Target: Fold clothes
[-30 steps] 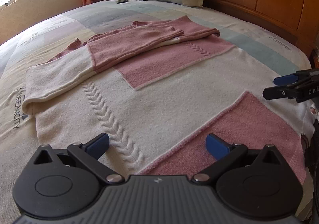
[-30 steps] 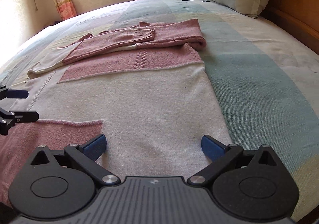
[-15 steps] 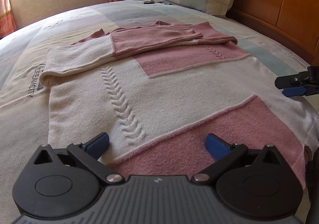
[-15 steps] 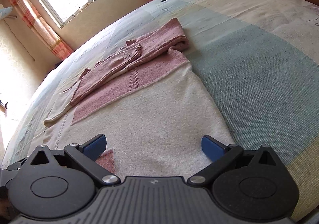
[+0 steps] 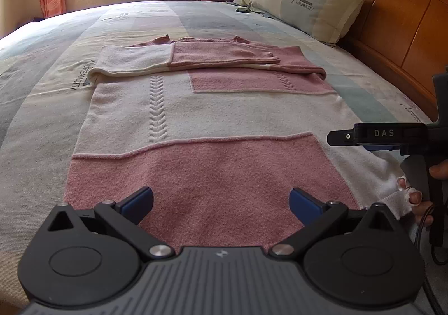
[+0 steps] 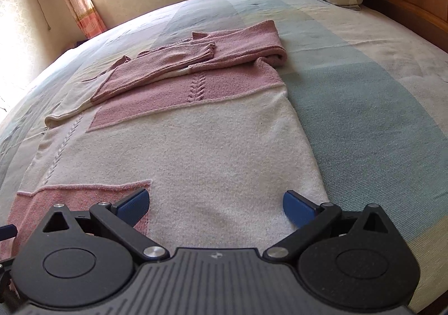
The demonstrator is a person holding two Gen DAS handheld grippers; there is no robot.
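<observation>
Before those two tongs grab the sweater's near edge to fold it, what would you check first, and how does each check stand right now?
1. Left tongs open: ok.
2. Right tongs open: ok.
3. Sweater lies flat on the bed: ok.
4. Sleeves already folded across the chest: ok.
5. Tongs over the near hem: ok.
6. Hem edge in view for gripping: cannot tell, the tongs' bodies hide it.

Pink-and-cream sweater (image 5: 212, 119) flat on the bed (image 5: 42, 85), left tongs (image 5: 221, 201) wide apart over its hem.
</observation>
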